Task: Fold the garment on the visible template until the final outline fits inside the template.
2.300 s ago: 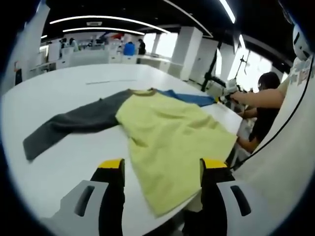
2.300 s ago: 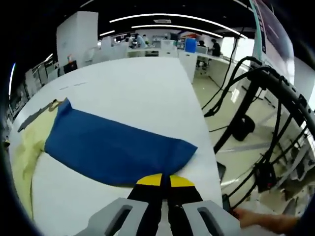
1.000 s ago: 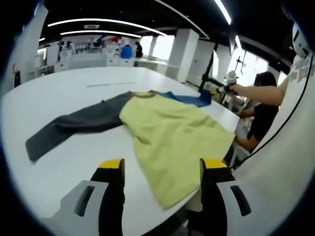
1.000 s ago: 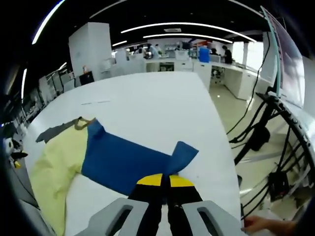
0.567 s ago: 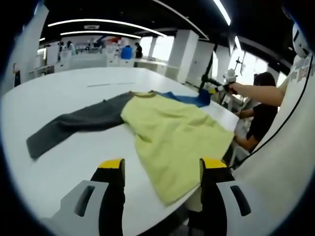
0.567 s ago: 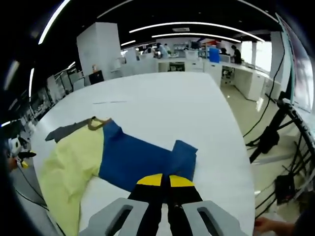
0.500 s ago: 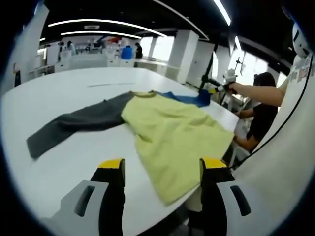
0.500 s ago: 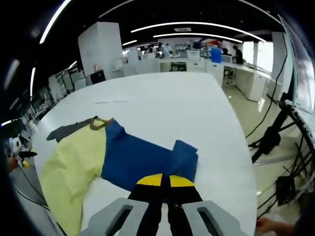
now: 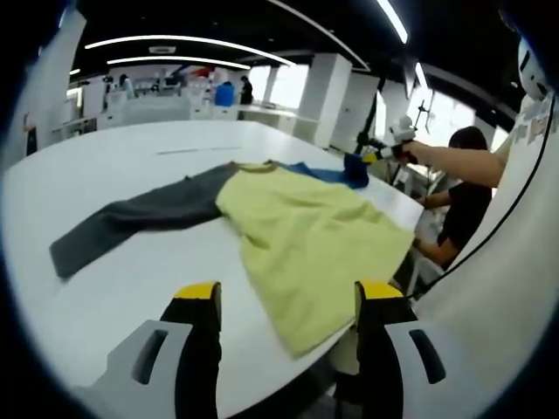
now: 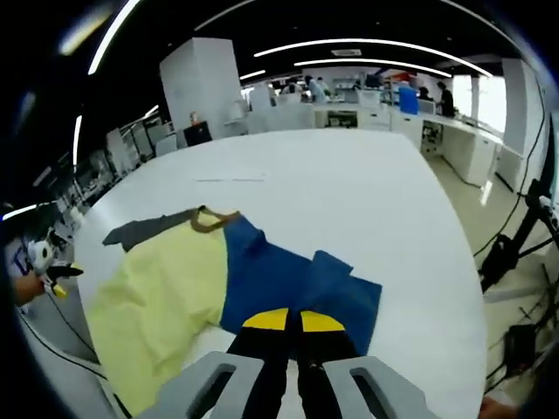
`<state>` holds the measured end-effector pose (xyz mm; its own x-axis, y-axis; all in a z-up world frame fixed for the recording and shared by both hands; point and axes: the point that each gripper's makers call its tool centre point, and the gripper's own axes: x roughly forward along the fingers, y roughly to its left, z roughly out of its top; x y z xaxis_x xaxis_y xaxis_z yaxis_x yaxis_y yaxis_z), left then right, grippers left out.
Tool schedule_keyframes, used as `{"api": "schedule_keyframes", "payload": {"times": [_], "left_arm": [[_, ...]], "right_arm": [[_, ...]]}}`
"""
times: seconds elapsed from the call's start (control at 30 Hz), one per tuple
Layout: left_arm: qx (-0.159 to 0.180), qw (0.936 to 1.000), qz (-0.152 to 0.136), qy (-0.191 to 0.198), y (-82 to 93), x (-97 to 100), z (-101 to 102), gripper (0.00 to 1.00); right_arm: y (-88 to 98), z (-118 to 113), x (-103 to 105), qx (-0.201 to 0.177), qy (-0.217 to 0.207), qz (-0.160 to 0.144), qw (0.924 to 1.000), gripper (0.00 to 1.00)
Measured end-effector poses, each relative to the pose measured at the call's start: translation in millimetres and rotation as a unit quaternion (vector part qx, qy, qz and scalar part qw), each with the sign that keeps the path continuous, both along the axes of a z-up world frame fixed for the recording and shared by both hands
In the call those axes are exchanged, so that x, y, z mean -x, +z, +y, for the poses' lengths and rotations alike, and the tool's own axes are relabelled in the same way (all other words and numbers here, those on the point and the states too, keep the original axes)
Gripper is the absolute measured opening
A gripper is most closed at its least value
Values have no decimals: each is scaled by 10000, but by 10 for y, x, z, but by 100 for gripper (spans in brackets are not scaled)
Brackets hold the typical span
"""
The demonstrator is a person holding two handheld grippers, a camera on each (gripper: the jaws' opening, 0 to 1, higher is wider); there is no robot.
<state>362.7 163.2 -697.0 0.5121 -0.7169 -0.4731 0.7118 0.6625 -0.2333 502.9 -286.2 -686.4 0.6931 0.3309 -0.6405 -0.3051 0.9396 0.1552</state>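
A long-sleeved garment lies on the white table (image 9: 131, 271). Its yellow body (image 9: 306, 236) is nearest in the left gripper view, with a grey sleeve (image 9: 131, 218) stretched out to the left and a blue sleeve (image 9: 336, 173) at the far right. My left gripper (image 9: 288, 292) stands open short of the yellow hem, holding nothing. My right gripper (image 10: 286, 321) is shut on the end of the blue sleeve (image 10: 279, 279), which is doubled back towards the yellow body (image 10: 162, 297). The right gripper (image 9: 384, 155) also shows far off, lifted, on a person's outstretched arm.
The yellow hem hangs over the table's near edge (image 9: 332, 349). A thin line (image 9: 196, 148) marks the table beyond the garment. A seated person (image 9: 467, 192) is at the right. Desks and people stand in the background, and cables and stands (image 10: 524, 236) lie past the table's edge.
My right gripper has carried the blue sleeve's end up off the table and in towards the yellow body, doubling the sleeve over. The left gripper has stayed open in place.
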Motion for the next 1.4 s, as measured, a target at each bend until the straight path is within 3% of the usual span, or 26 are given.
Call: {"api": "schedule_keyframes", "payload": {"times": [1.4], "left_arm": [[-177,9998,-44,-95,-104,14,77,59]], "right_arm": [[208,1052,-419,-352,1033,-76,9940,0]]}}
